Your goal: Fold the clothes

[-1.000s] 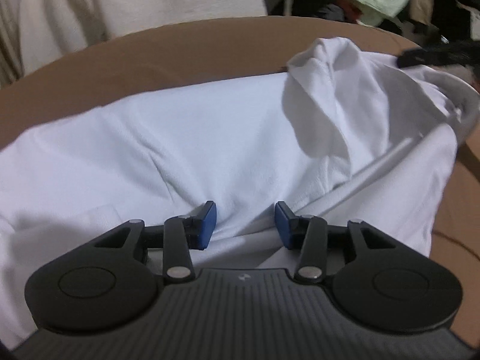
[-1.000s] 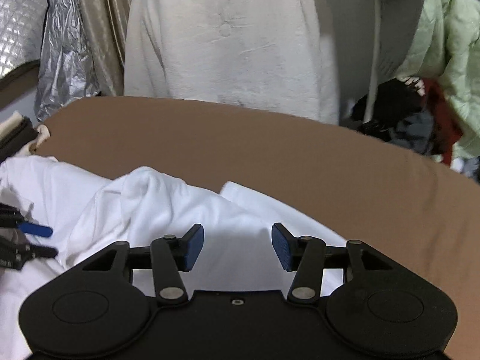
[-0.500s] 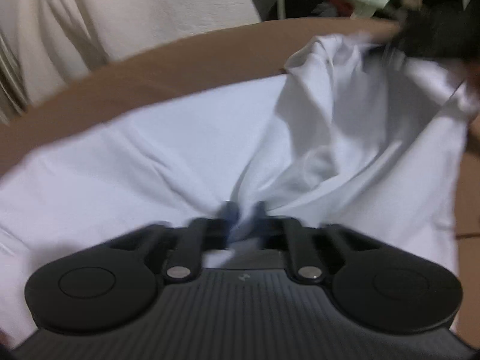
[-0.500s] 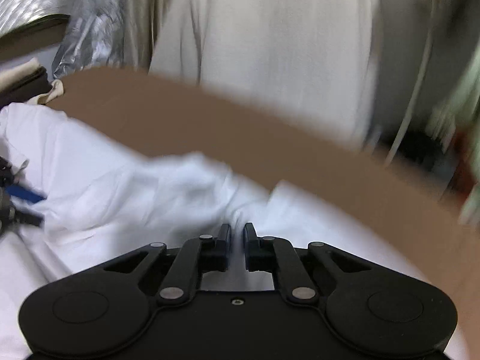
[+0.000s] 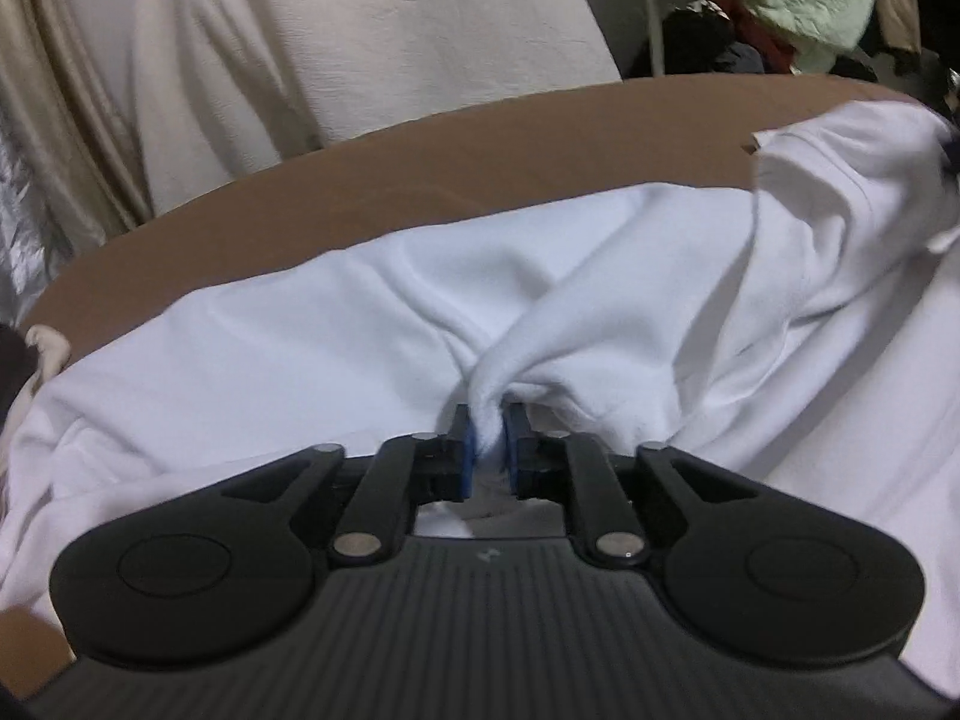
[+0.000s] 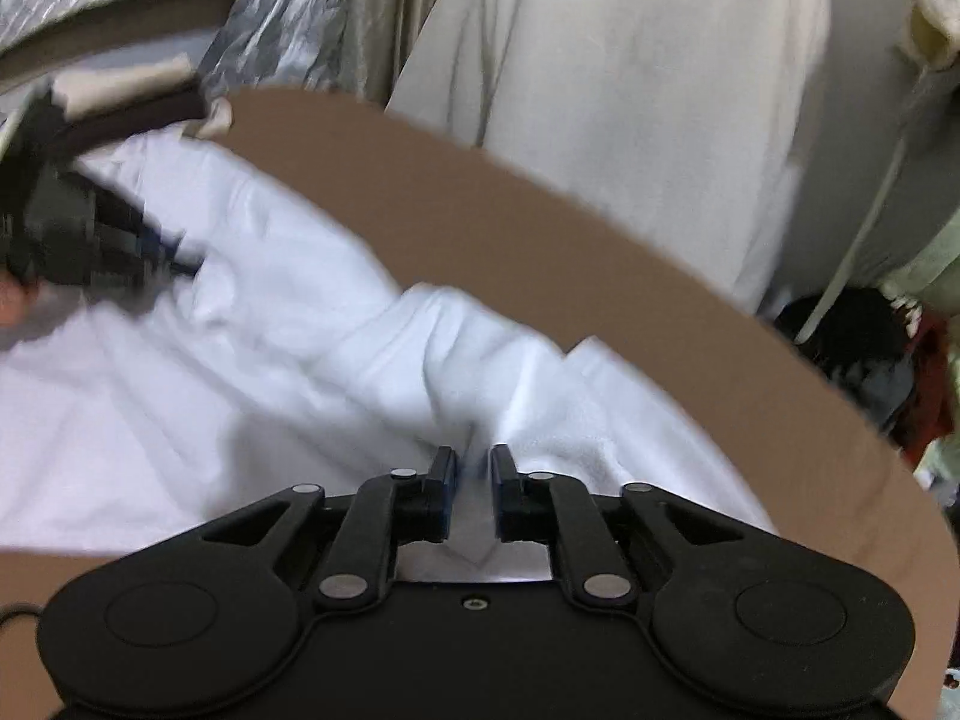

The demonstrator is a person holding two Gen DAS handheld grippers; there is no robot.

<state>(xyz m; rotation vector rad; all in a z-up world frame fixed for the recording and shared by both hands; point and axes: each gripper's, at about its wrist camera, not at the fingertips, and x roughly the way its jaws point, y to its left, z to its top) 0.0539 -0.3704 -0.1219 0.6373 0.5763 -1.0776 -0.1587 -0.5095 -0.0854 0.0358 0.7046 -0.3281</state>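
Note:
A white garment (image 5: 312, 360) lies rumpled across a brown table (image 5: 420, 156). My left gripper (image 5: 487, 420) is shut on a bunched fold of the white garment, which rises and twists away from the blue pads. My right gripper (image 6: 474, 462) is shut on another fold of the same garment (image 6: 288, 372) near its right edge. The left gripper also shows blurred at the far left of the right wrist view (image 6: 96, 240), over the cloth.
The brown table (image 6: 600, 252) curves round behind the garment. A white cloth (image 5: 360, 42) and beige curtains (image 5: 54, 90) hang behind it. A pile of green and dark clothes (image 5: 798, 6) sits at the back right. Folded dark and cream items (image 6: 132, 102) lie at the table's left end.
Both grippers were open over the garment a second ago. Both have closed on folds of the white cloth, and the cloth has bunched and lifted as they moved.

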